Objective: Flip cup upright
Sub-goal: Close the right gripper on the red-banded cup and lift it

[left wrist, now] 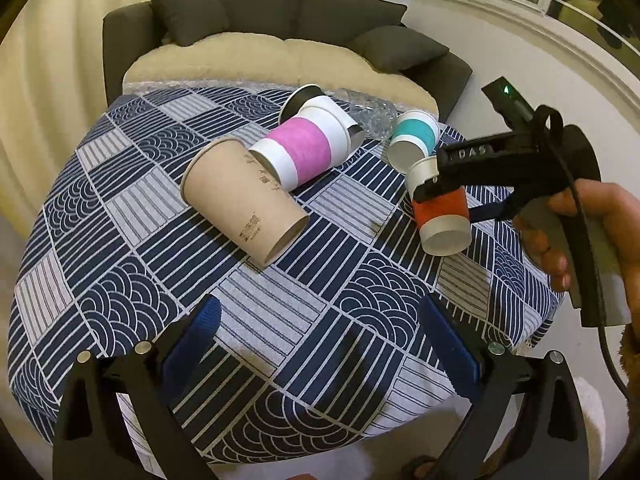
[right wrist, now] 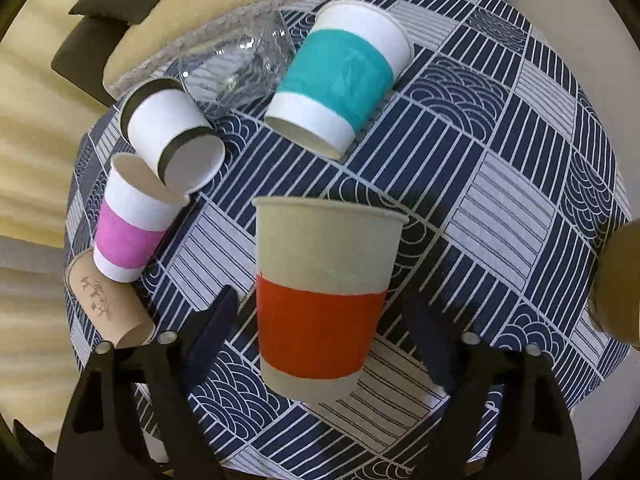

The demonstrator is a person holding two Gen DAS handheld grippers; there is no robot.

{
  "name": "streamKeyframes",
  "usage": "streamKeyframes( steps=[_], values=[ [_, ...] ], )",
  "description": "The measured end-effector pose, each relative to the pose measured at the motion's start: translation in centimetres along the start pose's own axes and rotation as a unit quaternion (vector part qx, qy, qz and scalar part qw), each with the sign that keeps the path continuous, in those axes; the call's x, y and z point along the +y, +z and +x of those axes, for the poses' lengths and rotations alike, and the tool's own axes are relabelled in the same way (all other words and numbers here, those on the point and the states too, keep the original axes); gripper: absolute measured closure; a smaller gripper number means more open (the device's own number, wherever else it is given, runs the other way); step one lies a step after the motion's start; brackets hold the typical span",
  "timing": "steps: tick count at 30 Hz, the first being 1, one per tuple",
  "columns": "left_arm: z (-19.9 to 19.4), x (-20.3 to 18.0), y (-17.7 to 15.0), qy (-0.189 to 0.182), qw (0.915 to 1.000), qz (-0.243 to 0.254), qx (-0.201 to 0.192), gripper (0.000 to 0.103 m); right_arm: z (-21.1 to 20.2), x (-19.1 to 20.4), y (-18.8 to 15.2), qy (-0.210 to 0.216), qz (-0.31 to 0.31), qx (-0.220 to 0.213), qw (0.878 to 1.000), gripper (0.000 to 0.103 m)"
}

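A paper cup with a red band (right wrist: 320, 304) lies on its side on the patterned tablecloth between the fingers of my right gripper (right wrist: 320, 312). The jaws stand wide on either side of it, with a gap on each side. In the left wrist view the same red cup (left wrist: 440, 212) lies at the table's right side, with the right gripper (left wrist: 452, 196) coming down over it. My left gripper (left wrist: 320, 320) is open and empty above the near part of the table.
Other cups lie on their sides: a plain brown cup (left wrist: 244, 200), a pink-banded cup (left wrist: 298, 148), a teal-banded cup (left wrist: 412, 136), a white cup with black bands (right wrist: 172, 132) and a clear plastic cup (right wrist: 236, 68). A dark sofa (left wrist: 280, 12) stands behind the round table (left wrist: 120, 280).
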State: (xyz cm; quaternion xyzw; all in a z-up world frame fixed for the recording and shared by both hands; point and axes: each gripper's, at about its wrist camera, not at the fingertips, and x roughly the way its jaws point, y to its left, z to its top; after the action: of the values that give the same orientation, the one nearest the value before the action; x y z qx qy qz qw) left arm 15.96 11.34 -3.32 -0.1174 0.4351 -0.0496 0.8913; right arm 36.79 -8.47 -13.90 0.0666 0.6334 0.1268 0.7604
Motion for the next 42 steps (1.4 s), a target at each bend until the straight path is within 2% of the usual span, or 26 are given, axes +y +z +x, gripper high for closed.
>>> streamKeyframes(
  steps=[2, 5, 16, 26, 38, 42],
  values=[
    [0.0, 0.2, 0.0, 0.003, 1.0000, 0.000, 0.000, 0.007, 0.4, -0.1, 0.0, -0.006, 0.001, 0.007, 1.000, 0.036],
    [0.0, 0.2, -0.1, 0.008, 1.0000, 0.001, 0.000, 0.007, 0.5, -0.5, 0.1, -0.003, 0.004, 0.008, 1.000, 0.041],
    [0.0, -0.5, -0.3, 0.006, 0.9998, 0.018, 0.005, 0.007, -1.3, 1.0, -1.1, 0.000, -0.018, 0.010, 1.000, 0.041],
    [-2.0, -1.1, -1.1, 0.022, 0.9993, 0.028, 0.005, 0.007, -2.7, 3.2, -6.6, 0.018, -0.084, 0.031, 0.996, 0.041],
    [-5.2, -1.5, -2.8, 0.038, 0.9986, 0.036, 0.009, 0.007, -0.8, 3.2, -10.2, 0.022, -0.098, 0.060, 0.993, 0.041],
    [-5.7, -1.1, -2.9, 0.021, 0.9995, 0.021, 0.010, 0.007, -0.6, 3.0, -10.1, 0.019, -0.098, 0.059, 0.993, 0.040]
  ],
)
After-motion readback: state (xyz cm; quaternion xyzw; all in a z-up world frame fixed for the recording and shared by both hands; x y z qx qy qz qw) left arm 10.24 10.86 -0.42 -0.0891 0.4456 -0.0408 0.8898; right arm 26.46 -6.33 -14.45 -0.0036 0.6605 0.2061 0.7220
